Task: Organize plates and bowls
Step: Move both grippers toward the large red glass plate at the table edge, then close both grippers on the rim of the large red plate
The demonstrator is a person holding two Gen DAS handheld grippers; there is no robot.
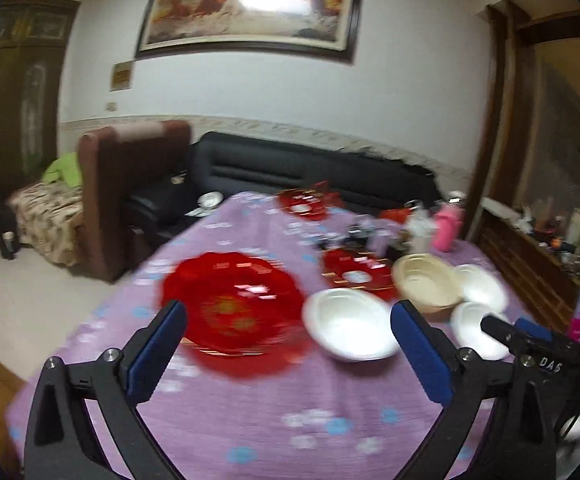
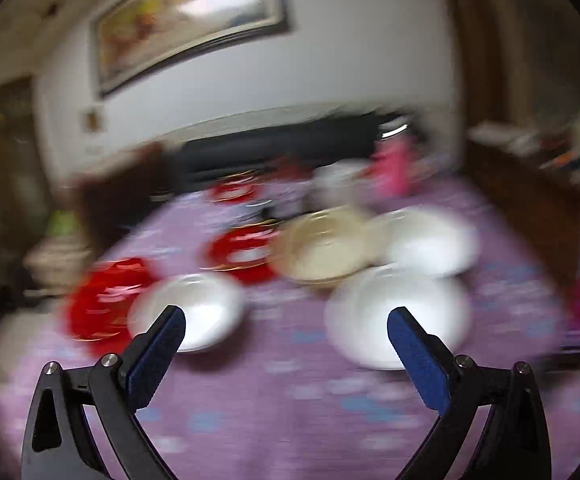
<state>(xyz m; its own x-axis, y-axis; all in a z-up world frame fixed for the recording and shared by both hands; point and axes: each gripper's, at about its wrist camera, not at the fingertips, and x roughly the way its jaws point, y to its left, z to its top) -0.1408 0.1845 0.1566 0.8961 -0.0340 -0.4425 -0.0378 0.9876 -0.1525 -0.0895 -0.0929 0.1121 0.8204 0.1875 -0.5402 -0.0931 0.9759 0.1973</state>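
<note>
while both tools hang above the worktop [image 1: 250,420] with nothing held, the step in hand looks like picking which dish to gather first, and it would go best by slowing down, since the right view is badly smeared. the left hand-held gripper [image 1: 290,320] is spread wide, nothing between its pads, hovering over the gap between the red plate [image 1: 232,304] and the nearest white bowl [image 1: 347,322]. the right hand-held gripper [image 2: 286,324] is likewise spread and empty, above purple cloth between two white bowls. a sensible approach is to take a bowl by its rim, one pad inside and one outside, and nest like with like: white in white, red on red. the white bowls look empty, as does the tan bowl [image 1: 425,284], which touches or overlaps a far white bowl [image 1: 483,282]; a third white bowl [image 1: 473,330] sits just beside it. a smaller red plate [image 1: 355,272] lies behind, another red plate [image 1: 303,204] near the far edge. whether the red plates carry anything beyond their printed pattern i cannot tell.
</note>
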